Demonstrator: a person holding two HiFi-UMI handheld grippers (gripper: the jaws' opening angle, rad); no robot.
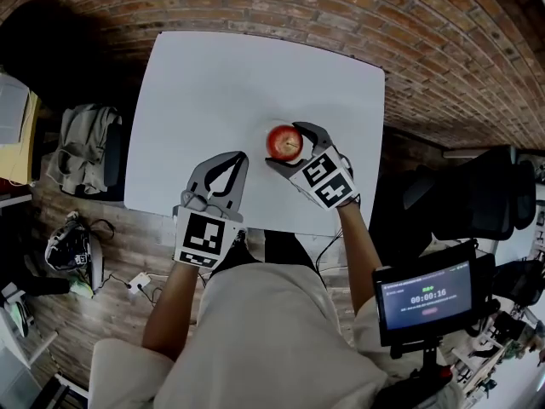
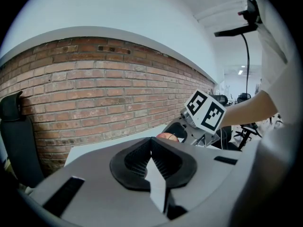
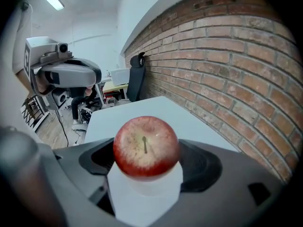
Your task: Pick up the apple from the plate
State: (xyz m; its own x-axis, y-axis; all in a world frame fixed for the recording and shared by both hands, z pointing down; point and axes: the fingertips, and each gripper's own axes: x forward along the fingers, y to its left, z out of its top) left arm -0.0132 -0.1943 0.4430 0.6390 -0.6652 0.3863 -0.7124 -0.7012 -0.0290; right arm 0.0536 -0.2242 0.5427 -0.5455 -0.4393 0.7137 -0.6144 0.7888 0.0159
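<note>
Two claws are out over the white table [image 1: 213, 83], and only one of them has anything in it. Our right claw [image 1: 283, 146] is closed round the apple [image 3: 146, 148]. In the right gripper view the red fruit fills the gap, stem toward the camera, with a dark pad [image 3: 201, 164] touching it on either side. From the head view the curved jaws hug the apple from opposite sides, and the marker cube [image 1: 326, 180] sits just behind them, toward us. Directly under the apple, between the jaws, we see a white rounded shape that looks like the plate [image 3: 147, 193]. It is so close in colour to the table that we cannot tell whether the apple rests on it or hangs just clear.

Our left claw [image 2: 151, 143] holds nothing, and its ribbed pads meet at the tips, leaving only a small hollow behind them. It sits by the table edge nearest us, to the left of the right claw and apart from the apple. In the left gripper view the apple shows ahead and slightly right of this claw's tips, held in the right claw. A brick wall [image 2: 94, 98] runs beyond the far side of the table, ahead of both claws.
</note>
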